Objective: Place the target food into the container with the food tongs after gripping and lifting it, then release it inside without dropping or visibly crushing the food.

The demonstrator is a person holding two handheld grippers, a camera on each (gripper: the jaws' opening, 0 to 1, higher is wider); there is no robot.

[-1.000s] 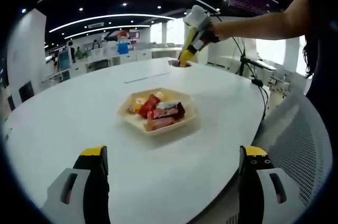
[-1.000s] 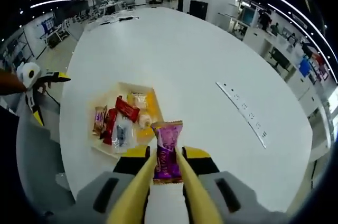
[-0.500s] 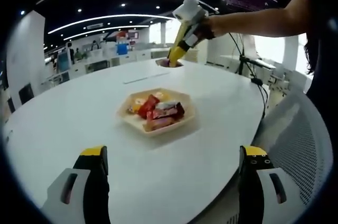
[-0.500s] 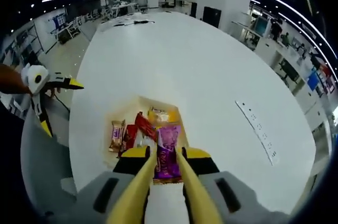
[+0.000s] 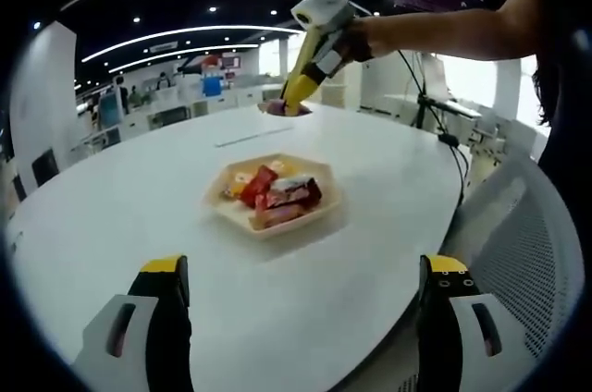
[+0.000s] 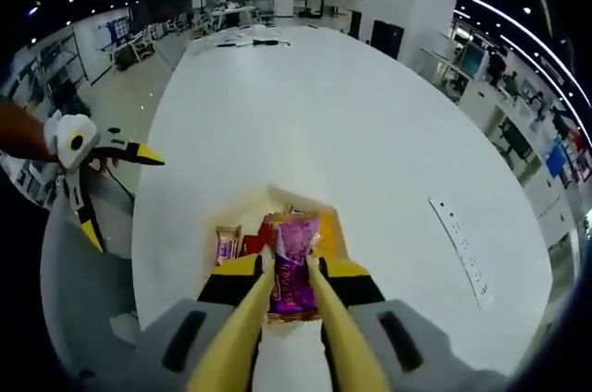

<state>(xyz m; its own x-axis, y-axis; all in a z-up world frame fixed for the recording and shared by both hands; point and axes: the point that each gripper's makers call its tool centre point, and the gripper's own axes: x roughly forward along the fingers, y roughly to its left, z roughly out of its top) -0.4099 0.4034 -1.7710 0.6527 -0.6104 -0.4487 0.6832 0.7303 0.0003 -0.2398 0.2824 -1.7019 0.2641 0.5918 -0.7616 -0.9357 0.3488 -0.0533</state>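
Left gripper view — one big white oval table (image 5: 139, 216) in an office; one tan hexagonal tray (image 5: 274, 196); my yellow food tongs (image 6: 285, 311) clamp one purple wrapped snack (image 6: 293, 265).

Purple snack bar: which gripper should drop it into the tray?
Right. The right gripper already holds the purple snack bar above the tray; the left gripper hangs open and empty at the table edge.
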